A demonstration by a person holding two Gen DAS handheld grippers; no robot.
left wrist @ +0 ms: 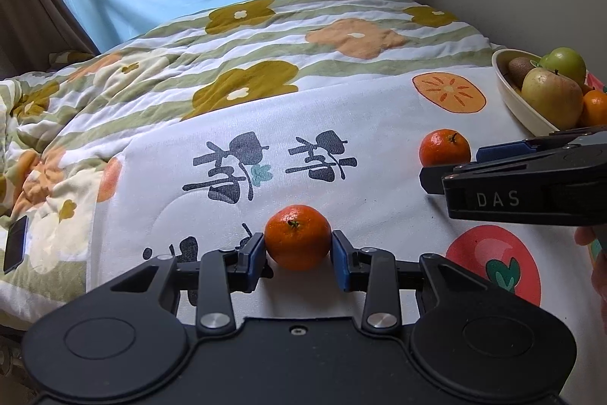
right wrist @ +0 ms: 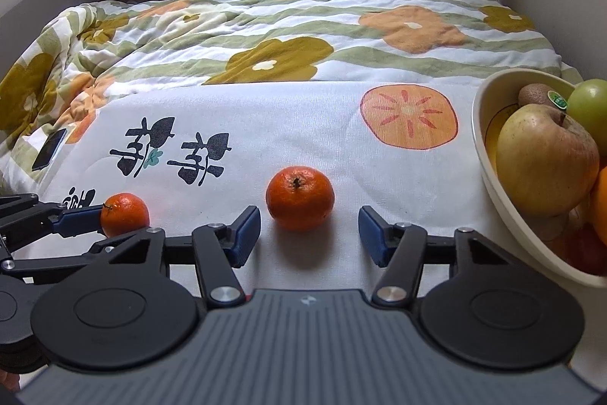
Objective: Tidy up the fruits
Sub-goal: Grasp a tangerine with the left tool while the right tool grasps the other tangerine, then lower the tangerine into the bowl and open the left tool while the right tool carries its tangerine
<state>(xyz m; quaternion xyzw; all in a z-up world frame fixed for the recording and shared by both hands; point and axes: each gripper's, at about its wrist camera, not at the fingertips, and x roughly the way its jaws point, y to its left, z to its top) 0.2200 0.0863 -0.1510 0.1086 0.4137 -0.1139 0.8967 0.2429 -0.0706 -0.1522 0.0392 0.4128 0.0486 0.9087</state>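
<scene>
Two mandarins lie on the white printed cloth. The near mandarin (left wrist: 297,237) sits between the blue pads of my left gripper (left wrist: 297,255), which touch or nearly touch its sides; it also shows in the right wrist view (right wrist: 125,213). The second mandarin (right wrist: 299,197) lies just ahead of my right gripper (right wrist: 309,232), which is open and empty; it also shows in the left wrist view (left wrist: 444,147). A cream bowl (right wrist: 493,185) at the right holds a yellow apple (right wrist: 546,158), a green apple (right wrist: 590,105), a kiwi (right wrist: 535,94) and orange fruit.
The cloth (right wrist: 265,124) lies over a flowered quilt (right wrist: 288,25) on a bed. A dark phone (right wrist: 49,149) lies on the quilt at the left. Curtains and a blue sheet hang behind the bed. A wall runs along the right.
</scene>
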